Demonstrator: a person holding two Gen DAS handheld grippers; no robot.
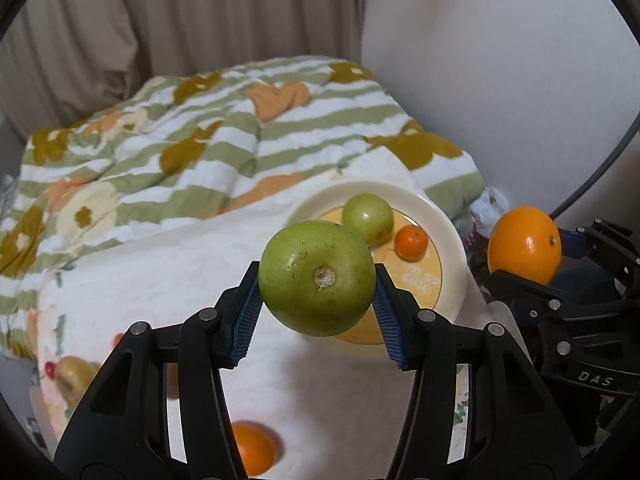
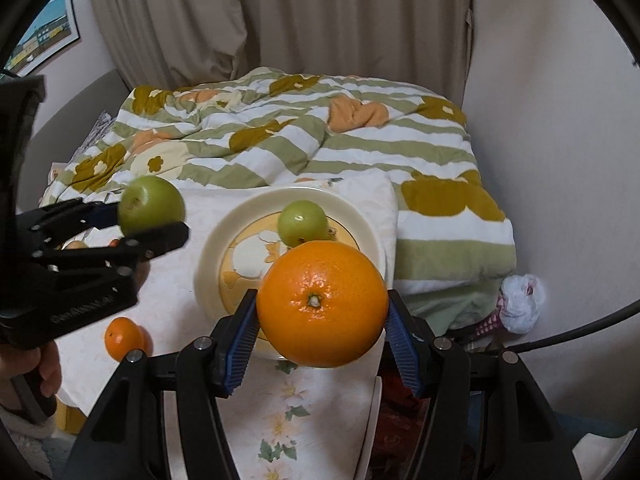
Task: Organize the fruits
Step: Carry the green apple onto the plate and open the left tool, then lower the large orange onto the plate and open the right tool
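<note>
My left gripper (image 1: 317, 278) is shut on a green apple (image 1: 316, 278) and holds it in the air just before a cream plate (image 1: 448, 224). The plate holds a smaller green apple (image 1: 368, 216) and a small orange (image 1: 411, 242). My right gripper (image 2: 322, 304) is shut on a large orange (image 2: 322, 303), held above the near edge of the plate (image 2: 208, 256). In the right wrist view the plate shows the small green apple (image 2: 303, 223); the left gripper (image 2: 152, 216) with its apple (image 2: 151, 210) is at the left. The right gripper's orange also shows in the left wrist view (image 1: 524, 244).
A white floral cloth (image 1: 160, 280) covers the surface under the plate. A loose small orange (image 2: 122, 338) lies on it at the left, also seen low in the left wrist view (image 1: 254, 448). A striped flowered quilt (image 2: 300, 140) is heaped behind. A wall stands at the right.
</note>
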